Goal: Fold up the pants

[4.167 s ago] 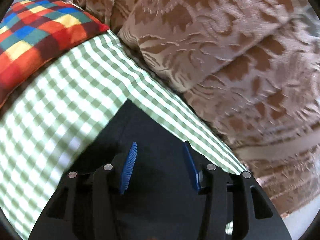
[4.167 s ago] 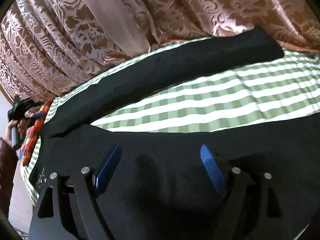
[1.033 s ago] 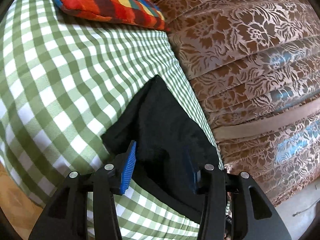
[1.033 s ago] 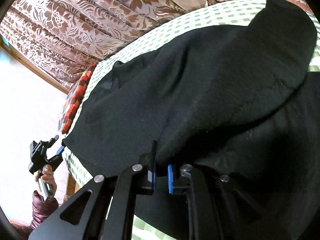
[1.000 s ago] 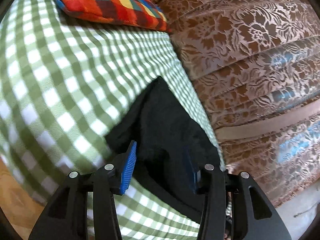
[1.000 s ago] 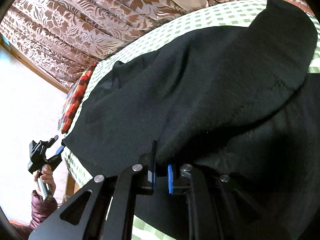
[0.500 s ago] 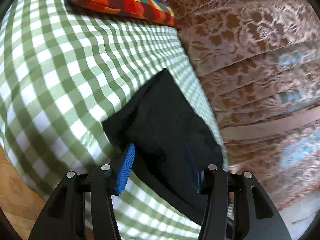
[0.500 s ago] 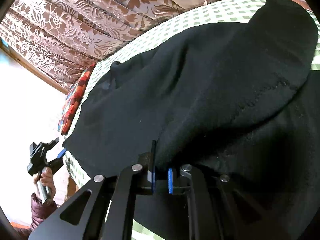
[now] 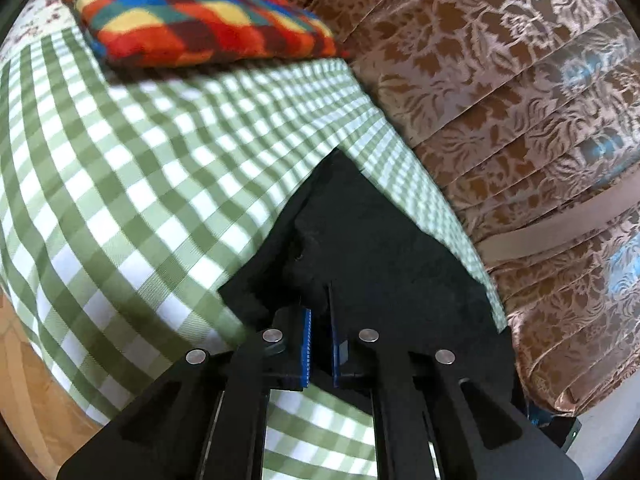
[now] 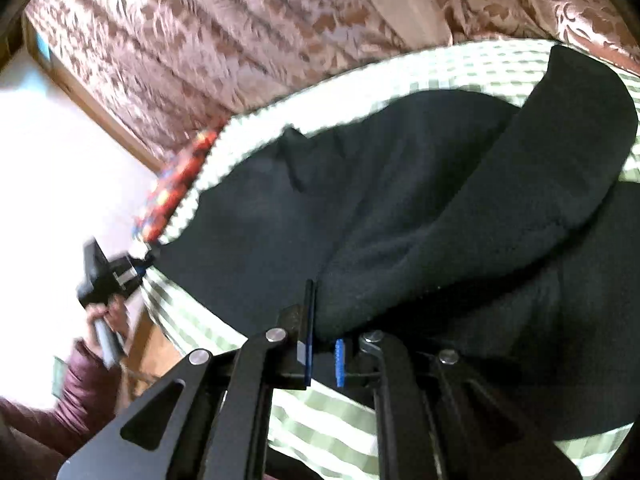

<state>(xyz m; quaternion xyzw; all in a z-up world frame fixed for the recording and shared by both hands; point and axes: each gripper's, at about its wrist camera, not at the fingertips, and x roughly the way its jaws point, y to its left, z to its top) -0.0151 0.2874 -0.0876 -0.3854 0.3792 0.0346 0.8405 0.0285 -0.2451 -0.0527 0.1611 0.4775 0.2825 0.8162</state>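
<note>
The black pants (image 10: 400,200) lie across a bed with a green-and-white checked sheet (image 9: 132,184). One layer is folded over the other. My right gripper (image 10: 322,344) is shut on the near edge of the folded layer. My left gripper (image 9: 320,340) is shut on a corner of the black pants (image 9: 380,256) at the other end, near the bed's edge. The left gripper also shows in the right wrist view (image 10: 136,268), held in a hand at the far left end of the pants.
A multicoloured checked cushion (image 9: 192,16) lies on the bed beyond the pants. Brown floral curtains (image 9: 520,100) hang along the far side of the bed. A wooden floor (image 9: 24,380) shows at the lower left.
My left gripper has closed on the pants corner; it was open around it before. The right gripper stays shut on the pants, and its view has shifted and blurred.
</note>
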